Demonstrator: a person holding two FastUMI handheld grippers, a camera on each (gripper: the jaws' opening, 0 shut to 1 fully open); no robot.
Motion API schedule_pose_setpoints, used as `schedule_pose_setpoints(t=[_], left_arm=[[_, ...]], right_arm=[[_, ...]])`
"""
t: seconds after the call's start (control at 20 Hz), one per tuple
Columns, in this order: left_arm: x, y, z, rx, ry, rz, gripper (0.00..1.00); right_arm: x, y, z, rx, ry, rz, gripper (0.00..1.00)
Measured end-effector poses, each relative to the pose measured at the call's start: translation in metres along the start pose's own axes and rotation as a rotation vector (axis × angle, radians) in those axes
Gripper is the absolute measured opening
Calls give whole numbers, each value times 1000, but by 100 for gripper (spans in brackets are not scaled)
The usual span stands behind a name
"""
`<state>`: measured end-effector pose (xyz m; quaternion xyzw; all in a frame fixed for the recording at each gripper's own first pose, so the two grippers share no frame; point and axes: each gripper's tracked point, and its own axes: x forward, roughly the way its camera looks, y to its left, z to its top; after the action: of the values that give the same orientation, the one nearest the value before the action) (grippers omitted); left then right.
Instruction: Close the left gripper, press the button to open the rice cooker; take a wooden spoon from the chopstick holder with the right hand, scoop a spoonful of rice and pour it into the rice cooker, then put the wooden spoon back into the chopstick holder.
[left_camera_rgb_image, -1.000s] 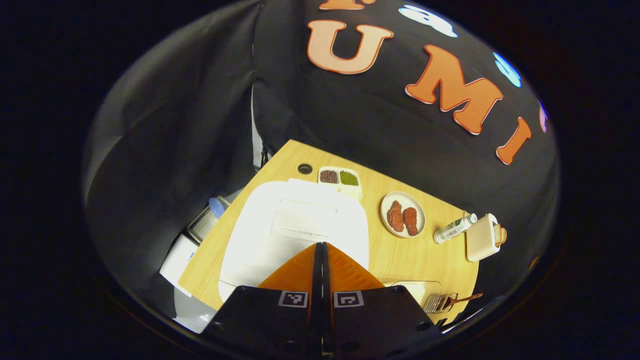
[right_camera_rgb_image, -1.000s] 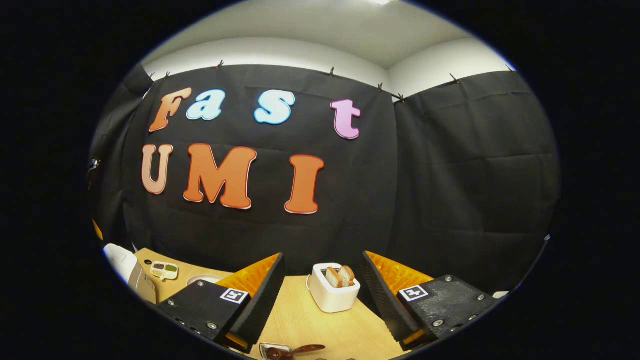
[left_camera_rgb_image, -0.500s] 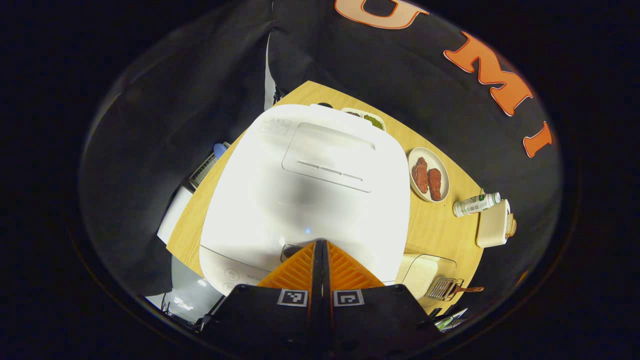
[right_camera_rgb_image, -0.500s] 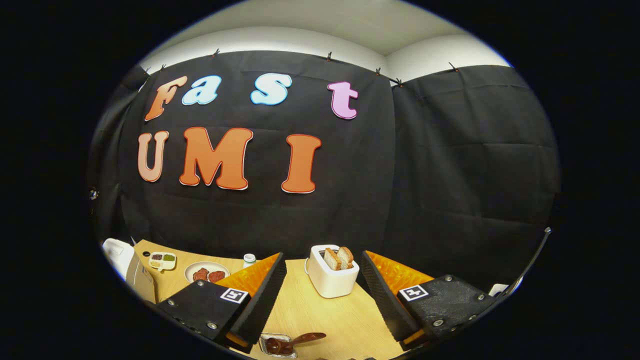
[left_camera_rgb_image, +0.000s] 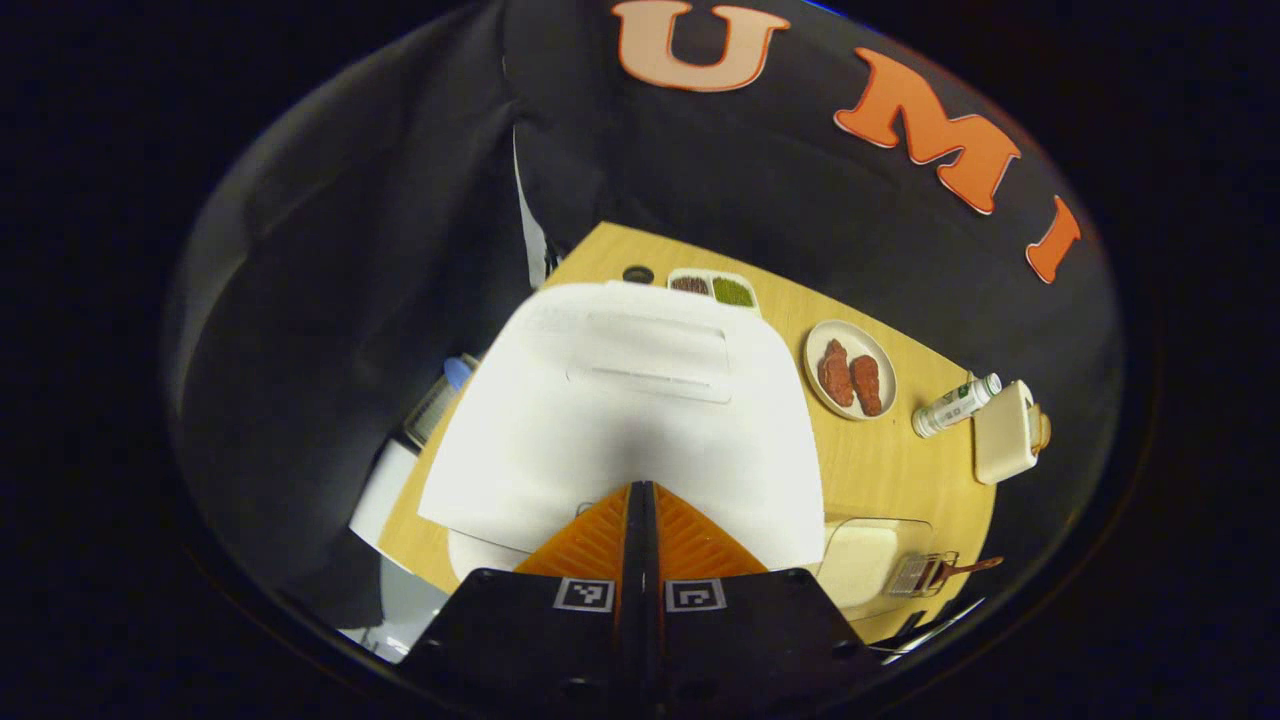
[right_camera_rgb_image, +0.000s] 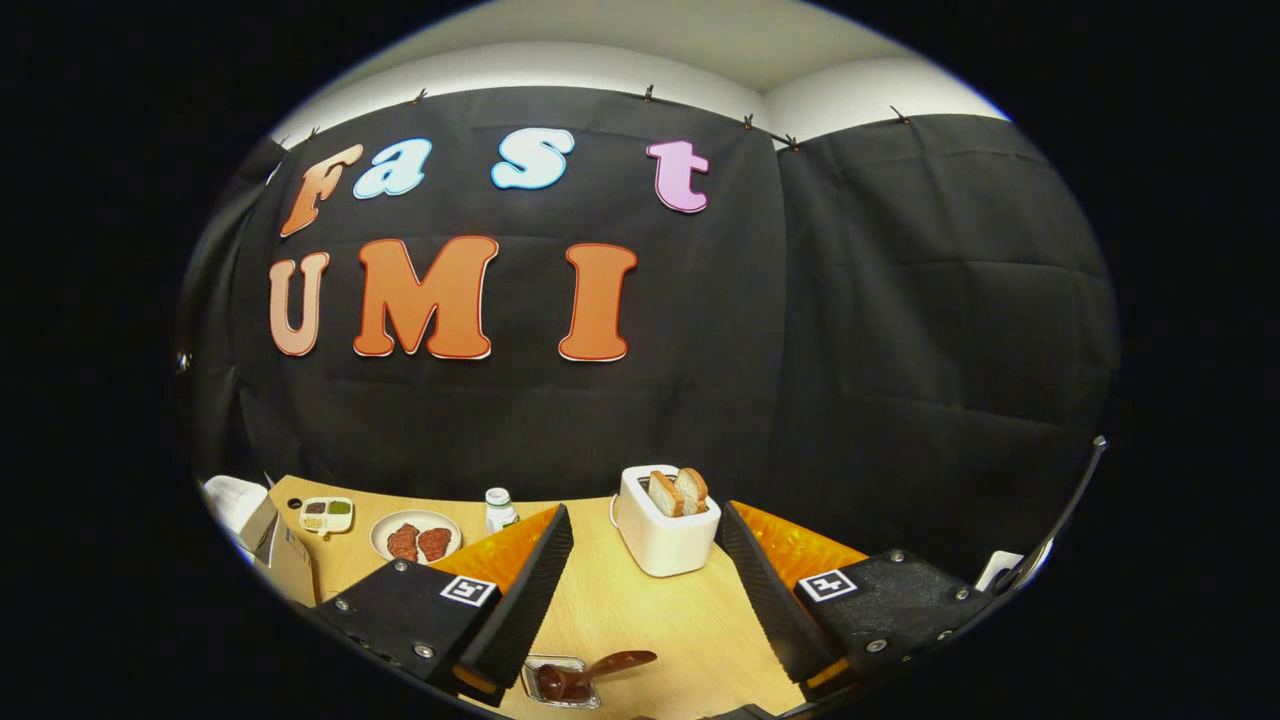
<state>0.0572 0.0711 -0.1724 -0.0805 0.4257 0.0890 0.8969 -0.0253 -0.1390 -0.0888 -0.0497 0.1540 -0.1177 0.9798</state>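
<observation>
The white rice cooker (left_camera_rgb_image: 640, 420) lies right under my left gripper (left_camera_rgb_image: 640, 487), which is shut with its fingertips just above the lid's front edge. That edge stands lifted off the cooker's body (left_camera_rgb_image: 475, 553). To the right, a clear box of rice (left_camera_rgb_image: 862, 560) sits beside the wire chopstick holder (left_camera_rgb_image: 918, 574), from which the wooden spoon's handle (left_camera_rgb_image: 975, 567) sticks out. My right gripper (right_camera_rgb_image: 640, 590) hangs open and empty above the table. The wooden spoon (right_camera_rgb_image: 612, 661) rests in its chopstick holder (right_camera_rgb_image: 548, 688) just below that gripper. The rice cooker (right_camera_rgb_image: 238, 500) appears at the far left.
A plate with two pieces of meat (left_camera_rgb_image: 850, 368), a lying bottle (left_camera_rgb_image: 955, 403) and a white toaster (left_camera_rgb_image: 1005, 445) line the table's far side. A small tray of beans (left_camera_rgb_image: 712, 290) sits behind the cooker. The toaster (right_camera_rgb_image: 665, 525) holds two bread slices.
My left gripper came down onto the cooker's front, then drew back a little; the lid's front edge has risen. The right gripper view tipped down slightly, its gripper still open.
</observation>
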Motion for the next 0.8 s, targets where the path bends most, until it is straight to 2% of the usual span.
schedule_pose_setpoints(t=[0.15, 0.35, 0.65, 0.8], left_arm=[[-26, 1, 47, 22, -190, 54, 5], [-66, 1, 101, 38, -451, 64, 5], [-123, -4, 137, 72, -704, 103, 5], [-150, -18, 150, 65, -777, 42, 5]], right_arm=[[-2, -3, -11, 21, 33, 1, 94], [-7, -14, -32, 36, 87, -14, 94], [-11, -16, -74, 34, 192, -15, 94], [-12, -13, -93, 37, 239, 5, 95]])
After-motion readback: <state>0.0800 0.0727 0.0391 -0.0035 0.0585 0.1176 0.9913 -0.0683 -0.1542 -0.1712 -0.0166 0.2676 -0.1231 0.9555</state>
